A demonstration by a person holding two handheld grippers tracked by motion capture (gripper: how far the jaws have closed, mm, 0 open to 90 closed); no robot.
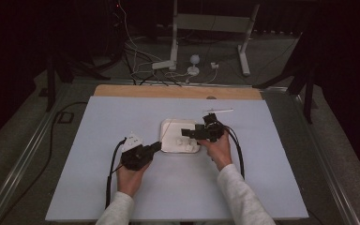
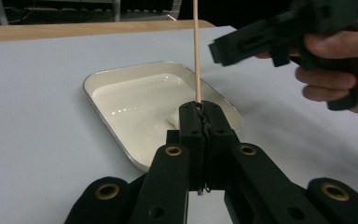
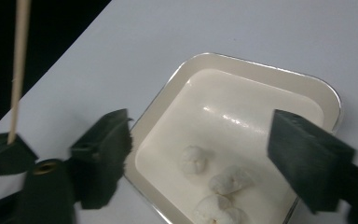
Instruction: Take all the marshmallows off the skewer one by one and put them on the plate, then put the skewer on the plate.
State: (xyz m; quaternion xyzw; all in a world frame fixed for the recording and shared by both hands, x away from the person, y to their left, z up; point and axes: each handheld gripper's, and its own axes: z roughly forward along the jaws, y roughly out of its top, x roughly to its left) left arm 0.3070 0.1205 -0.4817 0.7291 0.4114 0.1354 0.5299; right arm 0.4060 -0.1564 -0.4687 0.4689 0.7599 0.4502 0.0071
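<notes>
Pale blue sheeting covers the table (image 1: 98, 187), on which a shallow white tray (image 1: 167, 126) is set near the middle, with three white lumps (image 3: 223, 181) lying at one end of it. A thin wooden skewer (image 2: 196, 51) is pinched upright between the pressed-together jaws of the left gripper (image 2: 200, 111), just beside the tray's near rim. The right gripper (image 3: 200, 154) is held above the tray, its jaws spread wide with nothing between them.
</notes>
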